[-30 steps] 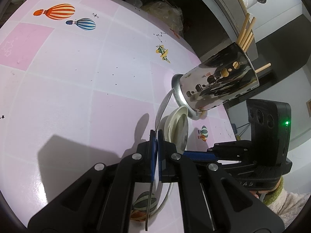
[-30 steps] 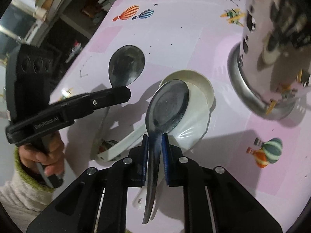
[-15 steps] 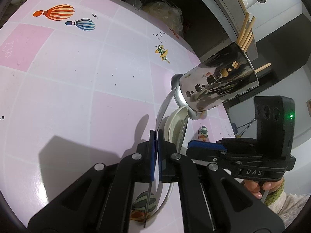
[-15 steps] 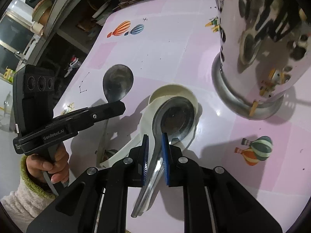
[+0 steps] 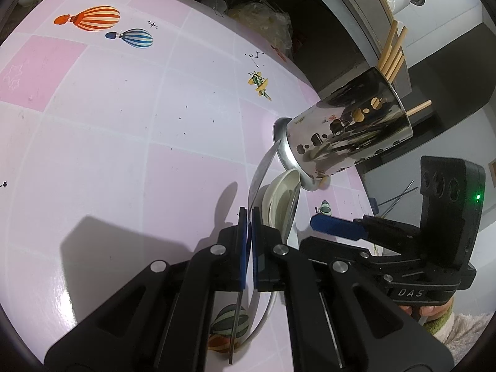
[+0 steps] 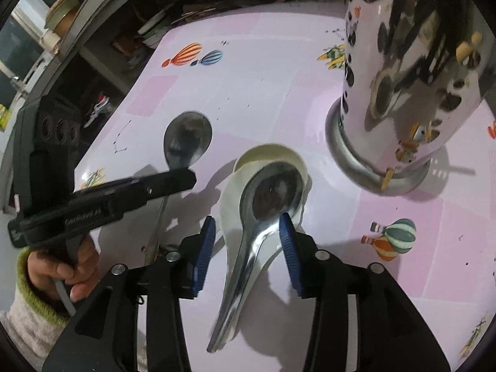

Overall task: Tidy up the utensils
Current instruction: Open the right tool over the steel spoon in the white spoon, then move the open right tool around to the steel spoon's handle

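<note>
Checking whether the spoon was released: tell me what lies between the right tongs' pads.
In the right wrist view, the metal spoon lies between the opening right tongs, nested on the white spoon, pads clear.

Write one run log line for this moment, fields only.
left gripper: shut on metal spoon | right gripper: opening, second metal spoon on white spoon
</note>
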Demonstrator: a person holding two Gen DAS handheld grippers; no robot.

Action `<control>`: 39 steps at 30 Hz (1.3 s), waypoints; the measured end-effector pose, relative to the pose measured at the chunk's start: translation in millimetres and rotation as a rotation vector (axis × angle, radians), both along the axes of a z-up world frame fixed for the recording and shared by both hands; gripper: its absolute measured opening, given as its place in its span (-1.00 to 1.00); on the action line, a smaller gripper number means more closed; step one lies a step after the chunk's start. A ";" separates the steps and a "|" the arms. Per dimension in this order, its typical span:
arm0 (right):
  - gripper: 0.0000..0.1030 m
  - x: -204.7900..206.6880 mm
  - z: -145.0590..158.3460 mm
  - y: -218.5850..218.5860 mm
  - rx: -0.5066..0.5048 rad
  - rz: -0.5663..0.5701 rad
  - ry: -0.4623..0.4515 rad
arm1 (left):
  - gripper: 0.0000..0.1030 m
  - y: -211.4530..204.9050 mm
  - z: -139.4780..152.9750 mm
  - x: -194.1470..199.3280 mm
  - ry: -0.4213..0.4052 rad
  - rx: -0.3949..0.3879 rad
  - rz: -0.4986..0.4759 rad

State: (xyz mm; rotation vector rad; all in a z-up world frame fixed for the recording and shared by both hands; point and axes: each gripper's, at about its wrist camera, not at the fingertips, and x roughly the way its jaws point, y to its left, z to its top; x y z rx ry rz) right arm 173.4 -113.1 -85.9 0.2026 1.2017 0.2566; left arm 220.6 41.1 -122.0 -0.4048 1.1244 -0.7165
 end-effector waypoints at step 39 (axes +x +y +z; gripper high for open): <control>-0.03 -24.1 10.1 -29.1 -0.024 -0.073 -0.048 | -0.86 -4.1 7.8 -12.7 -0.060 0.086 -0.075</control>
